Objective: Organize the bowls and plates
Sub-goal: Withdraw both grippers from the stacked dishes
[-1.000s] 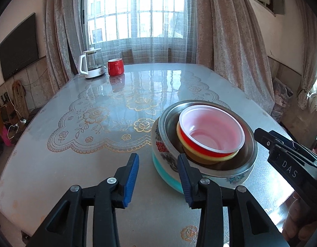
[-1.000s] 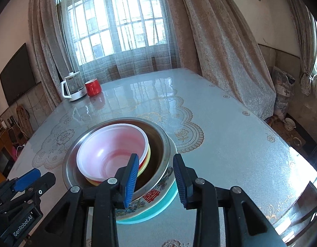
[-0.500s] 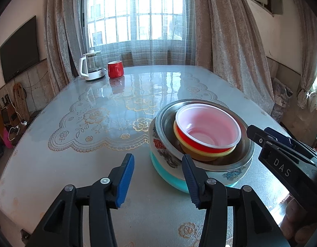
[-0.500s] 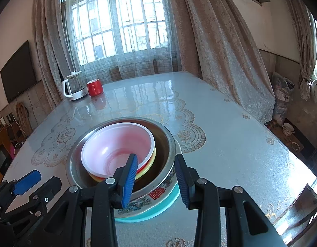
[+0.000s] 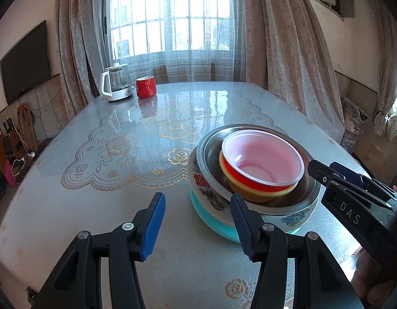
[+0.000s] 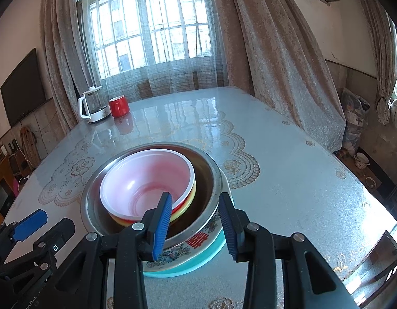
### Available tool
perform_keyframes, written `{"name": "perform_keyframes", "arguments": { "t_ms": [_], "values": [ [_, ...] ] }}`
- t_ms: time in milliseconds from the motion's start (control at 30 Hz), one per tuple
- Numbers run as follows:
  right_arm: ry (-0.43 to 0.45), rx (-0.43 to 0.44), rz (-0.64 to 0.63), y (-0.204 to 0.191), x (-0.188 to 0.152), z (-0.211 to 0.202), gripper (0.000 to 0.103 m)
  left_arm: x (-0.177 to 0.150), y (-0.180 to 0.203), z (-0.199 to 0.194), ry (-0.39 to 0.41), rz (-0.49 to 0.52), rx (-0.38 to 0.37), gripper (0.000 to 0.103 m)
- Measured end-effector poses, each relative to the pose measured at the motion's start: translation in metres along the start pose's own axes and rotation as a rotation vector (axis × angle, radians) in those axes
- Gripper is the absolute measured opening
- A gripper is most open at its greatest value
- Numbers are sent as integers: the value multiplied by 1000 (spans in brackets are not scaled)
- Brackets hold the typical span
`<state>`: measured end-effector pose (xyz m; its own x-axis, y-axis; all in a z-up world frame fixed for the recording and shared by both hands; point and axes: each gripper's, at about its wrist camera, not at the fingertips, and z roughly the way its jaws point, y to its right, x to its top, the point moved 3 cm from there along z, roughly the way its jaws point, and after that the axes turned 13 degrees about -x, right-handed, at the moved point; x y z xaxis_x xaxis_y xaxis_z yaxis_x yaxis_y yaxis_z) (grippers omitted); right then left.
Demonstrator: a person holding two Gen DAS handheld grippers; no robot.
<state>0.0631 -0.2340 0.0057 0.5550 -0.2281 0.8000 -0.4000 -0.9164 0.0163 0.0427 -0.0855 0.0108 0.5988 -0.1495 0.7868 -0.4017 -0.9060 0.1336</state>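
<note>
Bowls are all sitting nested in one stack: a pink-inside red bowl [image 5: 262,161] in a yellow bowl [image 5: 260,191], those inside a steel basin [image 5: 211,154], that inside a floral enamel basin [image 5: 201,180], with a teal plate [image 5: 211,219] peeking out underneath. The whole pile is sitting right of centre in the left wrist view and lower centre in the right wrist view, on the glass-topped table [image 5: 95,193].

The left gripper [image 5: 196,221] is hovering at the bottom of its frame with its jaws opening, blue pads spread apart and gripping nothing; the right-hand pad is showing just in front of the stack's near edge, and I can't tell if it's touching.

The right gripper [image 6: 196,225] is sitting partly open, jaws straddling the near rim of the stack without pressing on it as far as I'm seeing. It's also poking into the right edge of the left view.

Far back in the upper left, a glass kettle [image 5: 116,82] and a red mug [image 5: 146,86] are standing side by side by the window.
</note>
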Motion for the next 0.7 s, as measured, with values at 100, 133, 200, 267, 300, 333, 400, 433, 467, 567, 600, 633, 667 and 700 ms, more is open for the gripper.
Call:
{"name": "perform_keyframes", "arguments": {
  "t_ms": [100,133,200,267,300,333,400,433,467,567,600,633,667,700],
  "values": [
    [-6,2,1,0,0,2,38,0,0,0,2,-3,-1,54],
    [-6,1,0,1,0,3,38,0,0,0,1,-2,0,54],
    [-7,2,-2,0,-1,3,38,0,0,0,1,-2,0,54],
    [-7,3,-3,0,-1,3,38,0,0,0,2,-1,1,54],
    [-7,2,-3,0,-1,3,38,0,0,0,3,0,2,54],
    [-7,2,-3,0,-1,3,38,1,0,0,3,1,4,54],
    [-9,2,-2,0,-1,3,38,1,-1,0,5,-1,3,54],
    [-10,1,-2,0,-1,4,38,2,-1,0,4,0,3,54],
    [-10,0,-1,0,-1,4,38,2,-1,1,3,0,2,54],
    [-9,-1,-1,0,-1,4,38,2,-1,1,2,1,0,54],
    [-9,-2,-1,0,-2,4,38,3,-1,1,1,3,0,54],
    [-9,-1,-1,0,-1,4,38,3,-1,2,-1,5,-1,54],
    [-9,-2,-2,0,-2,4,38,2,0,2,-4,8,-2,54],
    [-8,-2,-1,0,-2,4,38,2,0,3,-6,8,-3,54]
  ]
}}
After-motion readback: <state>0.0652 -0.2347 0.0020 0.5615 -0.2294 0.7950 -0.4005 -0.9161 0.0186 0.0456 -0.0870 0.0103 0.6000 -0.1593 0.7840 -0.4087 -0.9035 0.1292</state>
